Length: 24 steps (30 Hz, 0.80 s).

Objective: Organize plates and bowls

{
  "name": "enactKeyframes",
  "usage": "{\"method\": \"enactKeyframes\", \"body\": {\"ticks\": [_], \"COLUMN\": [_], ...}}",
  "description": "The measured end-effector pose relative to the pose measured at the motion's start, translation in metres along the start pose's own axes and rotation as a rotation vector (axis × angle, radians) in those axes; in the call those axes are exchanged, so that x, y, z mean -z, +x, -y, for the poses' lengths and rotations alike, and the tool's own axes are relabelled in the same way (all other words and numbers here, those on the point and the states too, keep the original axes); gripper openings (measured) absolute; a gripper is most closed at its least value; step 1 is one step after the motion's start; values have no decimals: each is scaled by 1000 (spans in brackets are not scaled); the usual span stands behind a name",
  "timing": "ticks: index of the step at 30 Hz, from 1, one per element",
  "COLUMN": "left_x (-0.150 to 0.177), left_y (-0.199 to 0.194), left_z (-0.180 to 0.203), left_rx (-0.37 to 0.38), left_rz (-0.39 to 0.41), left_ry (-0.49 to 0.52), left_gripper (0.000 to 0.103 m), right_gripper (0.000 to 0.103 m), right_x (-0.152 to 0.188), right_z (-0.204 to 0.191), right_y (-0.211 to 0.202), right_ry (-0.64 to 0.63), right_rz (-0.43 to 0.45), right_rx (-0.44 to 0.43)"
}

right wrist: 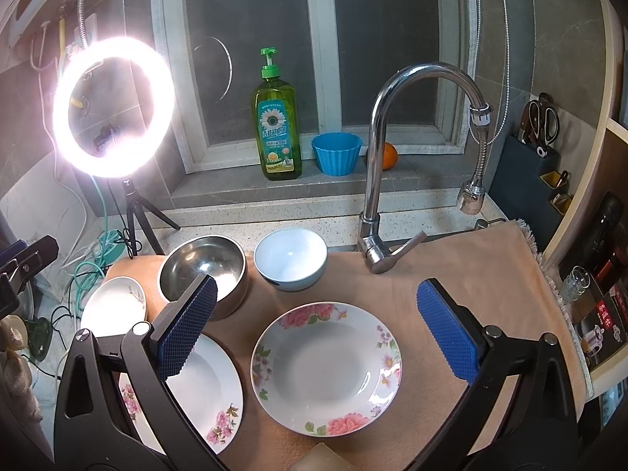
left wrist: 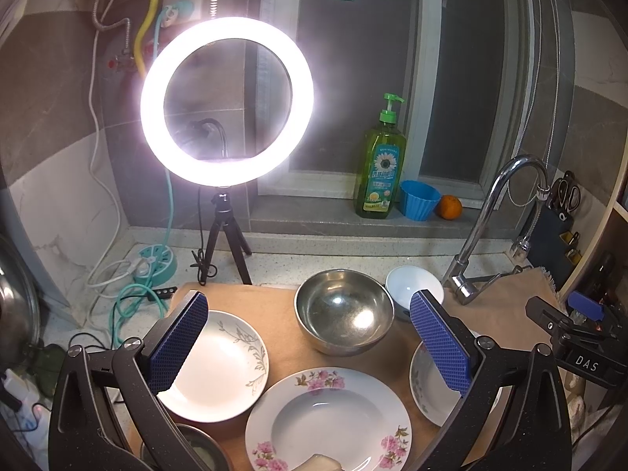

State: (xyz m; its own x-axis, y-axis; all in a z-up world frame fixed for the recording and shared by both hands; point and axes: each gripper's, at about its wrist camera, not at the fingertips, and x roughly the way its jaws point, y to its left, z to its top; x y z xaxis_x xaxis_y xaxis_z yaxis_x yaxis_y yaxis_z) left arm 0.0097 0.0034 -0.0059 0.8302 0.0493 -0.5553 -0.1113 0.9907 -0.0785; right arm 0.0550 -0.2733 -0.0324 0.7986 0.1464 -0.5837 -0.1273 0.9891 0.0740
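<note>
My left gripper [left wrist: 310, 337] hangs above the tan cloth [left wrist: 274, 314] on the speckled stone worktop [left wrist: 314, 263], its blue-padded fingers [left wrist: 178, 339] spread wide with nothing between them. My right gripper [right wrist: 314, 329] is the same: fingers [right wrist: 447, 329] parted, empty, hovering over the cloth.

Through the left camera I see a shiny stainless steel bowl [left wrist: 343, 310] at the centre of the cloth, upright, and a small white ceramic bowl [left wrist: 408, 284] just behind it to the right, the two close together; I cannot tell if they touch. Nearer to me lie three plates: a white plate with grey leaf sprigs [left wrist: 219, 365] on the left, partly behind my left finger; a white deep plate with pink blossoms on its rim [left wrist: 329, 420] in the middle; and a third plate [left wrist: 428, 384] on the right, mostly hidden by my other finger.

The right camera shows that third one plainly as a white deep plate ringed with pink and purple flowers [right wrist: 325, 369], lying flat between my fingers, apart from the pink-blossom plate to its left.

Behind the cloth stand a curved chrome tap [right wrist: 392, 157], a lit ring light on a small black tripod [left wrist: 225, 102], and on the window ledge a green bottle of dish soap [right wrist: 276, 125], a blue fluted cup [right wrist: 336, 153] and an orange [right wrist: 389, 156].
</note>
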Motion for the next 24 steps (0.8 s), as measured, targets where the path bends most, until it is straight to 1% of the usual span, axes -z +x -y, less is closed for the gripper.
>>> {"method": "enactKeyframes", "body": {"ticks": [7,9,13,24], "left_x": [1,2,1,7], "left_y": [-1,0,0,2], "left_z": [1,1,2,2], "left_rx": [-1,-1,-1,-10], "left_rz": [0,0,0,-9], "left_ry": [2,2,2,-6], "left_gripper": [102,102,102,101], "right_gripper": [103,103,103,103], "right_x": [1,9,13,11], "right_z": [0,-4,-6,-7], "right_y": [0,1,1,5], "right_ry": [-4,-6,-8,-5], "right_rz": [-2,-4,-7,-18], "right_rx": [-4,-5,-9,-15]}}
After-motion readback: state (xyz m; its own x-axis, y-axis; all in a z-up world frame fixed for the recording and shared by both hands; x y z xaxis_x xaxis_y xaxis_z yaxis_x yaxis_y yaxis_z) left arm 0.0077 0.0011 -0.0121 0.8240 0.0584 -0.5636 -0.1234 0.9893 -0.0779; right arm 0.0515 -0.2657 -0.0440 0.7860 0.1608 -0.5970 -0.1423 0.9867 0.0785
